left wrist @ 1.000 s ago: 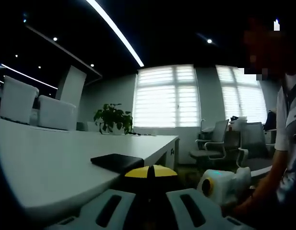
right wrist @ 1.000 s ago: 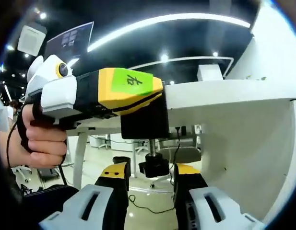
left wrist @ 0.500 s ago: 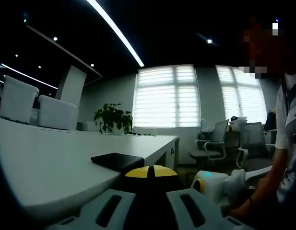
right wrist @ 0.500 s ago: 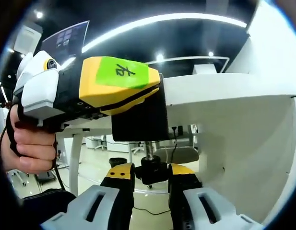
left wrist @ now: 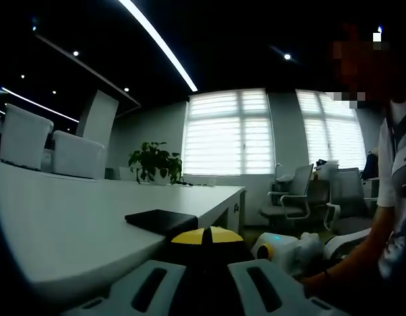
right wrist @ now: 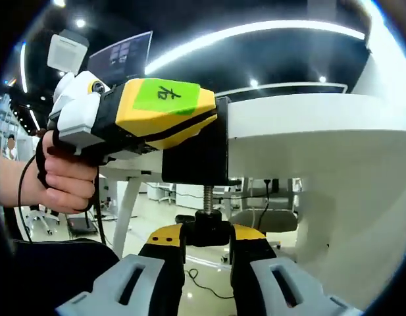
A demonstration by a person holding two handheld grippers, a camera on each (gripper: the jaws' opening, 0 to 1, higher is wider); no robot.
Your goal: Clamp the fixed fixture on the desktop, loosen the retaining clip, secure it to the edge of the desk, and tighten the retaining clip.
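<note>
Since a second ago the right gripper (right wrist: 206, 245) has risen from below the screw knob (right wrist: 205, 232) and closed in around it: its jaws, then apart and beneath the knob, now sit narrowed against either side of it. That suggests the tightening of the retaining clip is under way or about to begin, though whether the knob has turned I cannot tell.

The black fixture (right wrist: 195, 153) hangs on the edge of the white tabletop (right wrist: 301, 117), its threaded screw (right wrist: 207, 197) running down to the knob at 6 o'clock. The left gripper (right wrist: 143, 118), reaching in from 9 o'clock, grips the fixture with jaws closed on it. In the left gripper view the right gripper (left wrist: 281, 251) has slid leftward.

A green label (right wrist: 159, 91) on the left gripper bears one handwritten character, apparently "右".
</note>
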